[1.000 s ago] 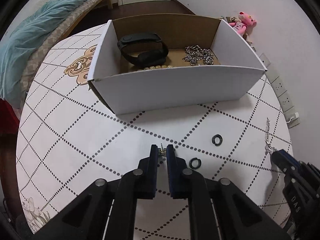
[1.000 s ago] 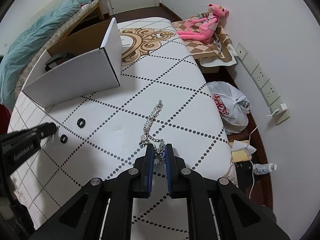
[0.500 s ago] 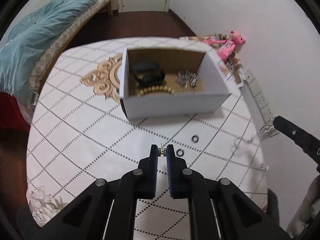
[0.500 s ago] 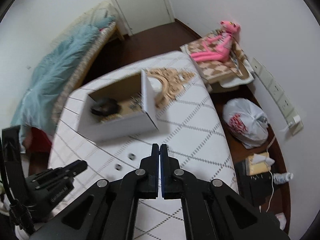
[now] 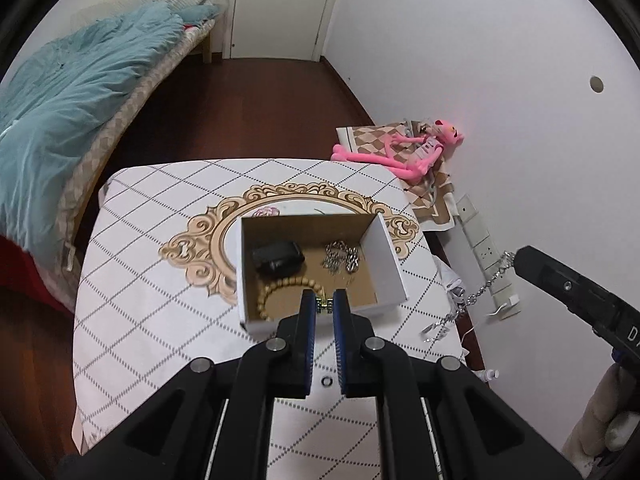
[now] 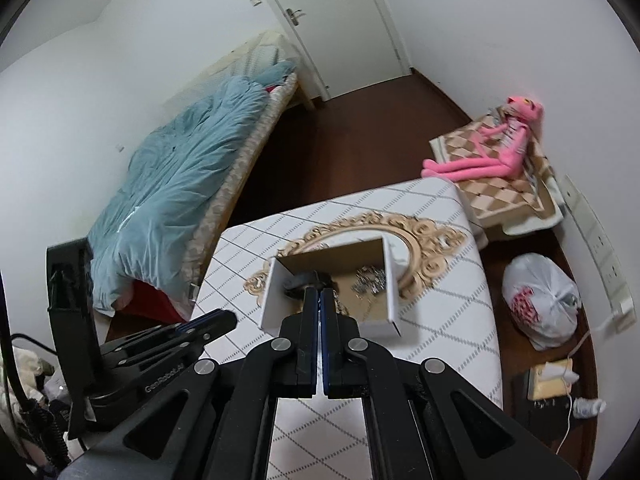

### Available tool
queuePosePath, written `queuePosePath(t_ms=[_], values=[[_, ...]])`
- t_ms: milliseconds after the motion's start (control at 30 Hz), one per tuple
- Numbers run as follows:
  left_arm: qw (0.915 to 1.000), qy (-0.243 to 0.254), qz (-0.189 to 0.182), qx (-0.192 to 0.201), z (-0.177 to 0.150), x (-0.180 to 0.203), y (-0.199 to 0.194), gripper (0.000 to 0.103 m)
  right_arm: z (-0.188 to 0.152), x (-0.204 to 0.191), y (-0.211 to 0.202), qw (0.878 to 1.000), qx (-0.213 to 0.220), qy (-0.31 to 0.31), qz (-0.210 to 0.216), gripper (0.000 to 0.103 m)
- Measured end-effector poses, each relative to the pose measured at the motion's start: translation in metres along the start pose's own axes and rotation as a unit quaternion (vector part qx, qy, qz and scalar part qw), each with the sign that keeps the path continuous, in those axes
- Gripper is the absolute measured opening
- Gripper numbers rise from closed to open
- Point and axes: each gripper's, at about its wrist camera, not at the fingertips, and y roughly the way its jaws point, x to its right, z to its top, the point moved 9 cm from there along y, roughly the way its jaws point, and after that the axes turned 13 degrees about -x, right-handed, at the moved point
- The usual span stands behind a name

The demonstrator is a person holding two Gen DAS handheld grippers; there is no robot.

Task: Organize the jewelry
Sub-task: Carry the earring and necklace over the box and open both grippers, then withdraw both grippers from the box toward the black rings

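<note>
Patterned table [image 5: 152, 280] beside bed [image 5: 60, 120].

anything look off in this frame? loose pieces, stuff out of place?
One ring lies loose on the table, outside the box. The silver chain dangles in the air from the right gripper, beside the table's edge, not over the box.
</note>
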Motion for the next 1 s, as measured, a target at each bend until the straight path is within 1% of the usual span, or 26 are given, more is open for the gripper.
queuePosePath(t_ms=[133, 300, 467, 500, 567, 633, 667, 733, 767, 800, 833, 900, 933, 967, 1000], values=[[0.9995, -0.015, -0.014, -0.023, 0.018, -0.012, 0.020, 0.006, 0.021, 0.000, 0.026, 1.000, -0.022, -0.003, -0.005, 0.001], [0.9977, -0.031, -0.023, -0.055, 0.033, -0.026, 0.051, 0.006, 0.039, 0.014, 0.071, 0.998, -0.061, 0.001, -0.020, 0.001], [0.9957, -0.036, -0.012, -0.085, 0.044, -0.035, 0.077, 0.006, 0.051, 0.032, 0.109, 0.994, -0.100, 0.006, -0.036, 0.001], [0.9951, -0.041, -0.006, -0.090, 0.046, -0.038, 0.081, 0.008, 0.052, 0.034, 0.116, 0.993, -0.111, 0.005, -0.037, 0.001], [0.9934, -0.053, 0.004, -0.102, 0.048, -0.044, 0.087, 0.009, 0.050, 0.040, 0.127, 0.990, -0.133, 0.006, -0.041, 0.001], [0.9904, -0.069, 0.012, -0.119, 0.049, -0.051, 0.094, 0.011, 0.047, 0.046, 0.139, 0.986, -0.159, 0.007, -0.047, 0.001], [0.9895, -0.073, 0.022, -0.123, 0.049, -0.054, 0.096, 0.014, 0.045, 0.047, 0.143, 0.984, -0.168, 0.005, -0.053, 0.001], [0.9884, -0.076, 0.045, -0.124, 0.051, -0.062, 0.096, 0.035, 0.039, 0.052, 0.153, 0.978, -0.195, 0.003, -0.072, 0.002], [0.9888, -0.077, 0.047, -0.119, 0.052, -0.064, 0.095, 0.062, 0.037, 0.054, 0.158, 0.976, -0.206, 0.003, -0.077, 0.002], [0.9891, -0.079, 0.050, -0.114, 0.053, -0.067, 0.093, 0.079, 0.035, 0.055, 0.160, 0.974, -0.210, 0.002, -0.083, 0.002], [0.9898, -0.080, 0.054, -0.105, 0.055, -0.069, 0.089, 0.080, 0.035, 0.056, 0.162, 0.973, -0.212, -0.003, -0.092, 0.003], [0.9896, -0.081, 0.064, -0.100, 0.056, -0.072, 0.085, 0.080, 0.034, 0.057, 0.163, 0.971, -0.214, -0.007, -0.105, 0.013], [0.9890, -0.081, 0.073, -0.100, 0.057, -0.075, 0.083, 0.081, 0.033, 0.057, 0.163, 0.971, -0.214, -0.010, -0.109, 0.030], [0.9885, -0.081, 0.080, -0.100, 0.057, -0.077, 0.083, 0.086, 0.034, 0.057, 0.162, 0.970, -0.214, -0.010, -0.113, 0.051], [0.9879, -0.081, 0.087, -0.099, 0.056, -0.079, 0.082, 0.094, 0.034, 0.057, 0.161, 0.970, -0.211, -0.012, -0.120, 0.059]])
